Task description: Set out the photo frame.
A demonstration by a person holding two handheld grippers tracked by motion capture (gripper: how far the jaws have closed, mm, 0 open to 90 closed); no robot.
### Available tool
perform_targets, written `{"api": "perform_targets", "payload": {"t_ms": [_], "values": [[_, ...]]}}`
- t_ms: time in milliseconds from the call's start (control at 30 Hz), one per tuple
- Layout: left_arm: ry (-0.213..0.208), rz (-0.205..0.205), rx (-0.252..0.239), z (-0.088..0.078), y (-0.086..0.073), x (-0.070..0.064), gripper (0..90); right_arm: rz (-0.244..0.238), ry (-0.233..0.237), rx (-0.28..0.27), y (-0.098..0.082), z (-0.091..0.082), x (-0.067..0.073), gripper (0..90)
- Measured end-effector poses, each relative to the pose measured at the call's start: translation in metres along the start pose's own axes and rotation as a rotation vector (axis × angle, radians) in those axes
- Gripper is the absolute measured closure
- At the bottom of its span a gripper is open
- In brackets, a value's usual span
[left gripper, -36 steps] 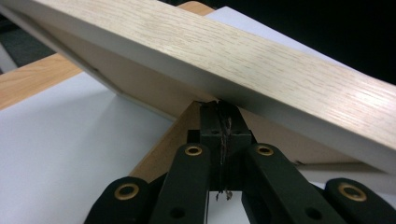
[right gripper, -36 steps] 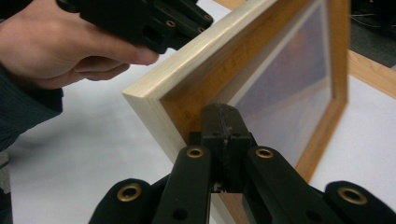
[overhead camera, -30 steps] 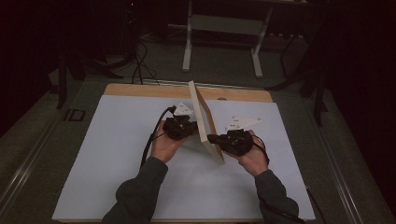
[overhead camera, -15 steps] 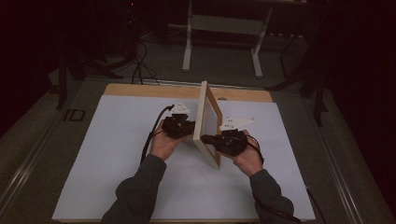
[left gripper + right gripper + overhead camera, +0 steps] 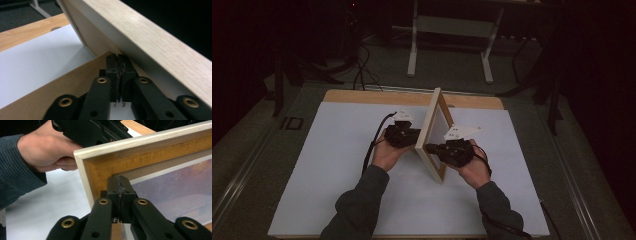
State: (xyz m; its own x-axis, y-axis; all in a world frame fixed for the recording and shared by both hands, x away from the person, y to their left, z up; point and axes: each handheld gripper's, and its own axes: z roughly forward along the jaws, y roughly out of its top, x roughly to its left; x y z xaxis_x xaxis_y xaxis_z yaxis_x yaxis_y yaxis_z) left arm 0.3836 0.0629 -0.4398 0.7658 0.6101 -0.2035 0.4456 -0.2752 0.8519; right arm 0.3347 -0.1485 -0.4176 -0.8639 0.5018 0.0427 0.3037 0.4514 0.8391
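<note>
Now your picture frame [image 5: 432, 131] stands on edge on the desk [image 5: 337, 150], between your left tool [image 5: 414, 139] and right tool [image 5: 430, 148], both with jaws together against it. Stiff, light, probably glazed: support the wooden rails, not the picture.

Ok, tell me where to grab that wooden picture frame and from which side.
Probably best by the upper rail of the picture frame, which stands on edge on the table. Come in from both faces, as the left gripper and right gripper flank it; the thin rail suits narrow jaws.
</note>
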Motion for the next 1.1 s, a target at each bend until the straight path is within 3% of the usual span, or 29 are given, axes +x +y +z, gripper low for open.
{"api": "perform_targets", "payload": {"t_ms": [100,267,333,500,600,767,1100], "values": [[0.020,-0.003,0.020,-0.004,0.000,0.002,83.1,-0.002,-0.008,0.007,-0.002,-0.001,-0.001,86.5],[0.036,-0.054,0.023,-0.015,0.000,0.007,73.6,0.009,-0.023,0.015,-0.007,-0.006,-0.006,83.5],[0.049,-0.057,0.022,-0.020,0.000,0.008,70.3,0.010,-0.032,0.017,-0.008,-0.008,-0.008,81.7],[0.059,-0.088,-0.011,-0.034,0.001,0.007,61.1,0.029,-0.052,0.021,-0.013,-0.012,-0.014,76.2],[0.091,-0.105,-0.012,-0.041,0.003,0.006,56.4,0.038,-0.062,0.027,-0.016,-0.013,-0.017,74.5],[0.090,-0.129,-0.046,-0.052,0.004,0.004,48.9,0.051,-0.071,0.034,-0.022,-0.015,-0.021,72.9],[0.094,-0.124,-0.072,-0.065,0.009,-0.011,34.8,0.069,-0.087,0.046,-0.029,-0.019,-0.028,69.3]]}}
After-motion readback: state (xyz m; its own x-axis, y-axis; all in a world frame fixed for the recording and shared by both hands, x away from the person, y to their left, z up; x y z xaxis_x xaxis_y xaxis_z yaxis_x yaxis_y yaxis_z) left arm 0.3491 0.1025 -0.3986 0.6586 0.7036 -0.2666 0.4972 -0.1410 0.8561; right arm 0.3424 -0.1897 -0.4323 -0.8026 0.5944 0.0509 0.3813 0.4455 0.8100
